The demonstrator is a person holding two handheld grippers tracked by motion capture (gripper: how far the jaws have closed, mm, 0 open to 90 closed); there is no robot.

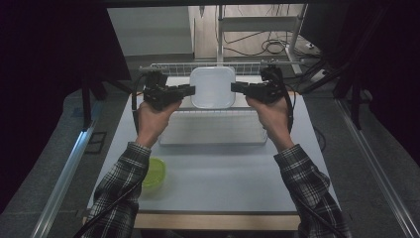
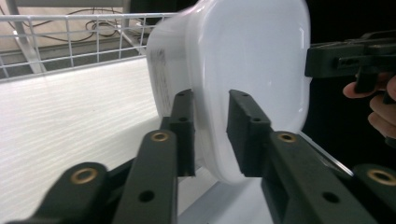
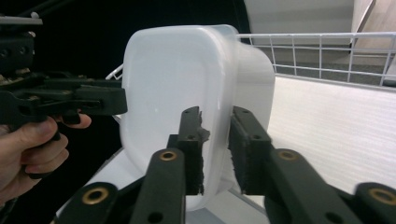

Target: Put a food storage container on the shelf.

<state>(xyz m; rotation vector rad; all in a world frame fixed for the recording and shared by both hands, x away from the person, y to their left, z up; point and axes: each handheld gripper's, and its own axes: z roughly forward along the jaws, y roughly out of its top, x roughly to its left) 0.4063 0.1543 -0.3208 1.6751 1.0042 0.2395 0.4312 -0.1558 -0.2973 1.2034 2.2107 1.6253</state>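
Above the bench [image 1: 223, 168], a white rounded-square plastic container [image 1: 213, 87] hangs bottom-up, rim gripped by left claw [image 1: 190, 89] and right claw [image 1: 236, 87], jaws narrow.

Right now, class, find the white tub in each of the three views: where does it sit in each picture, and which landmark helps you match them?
High view: the white tub sits top centre, between the two grippers.
Left gripper view: it takes up the upper centre and right, its edge between the black jaws.
Right gripper view: it stands centre left, its edge between the jaws.
Shared landmark: the wire rack behind the tub.
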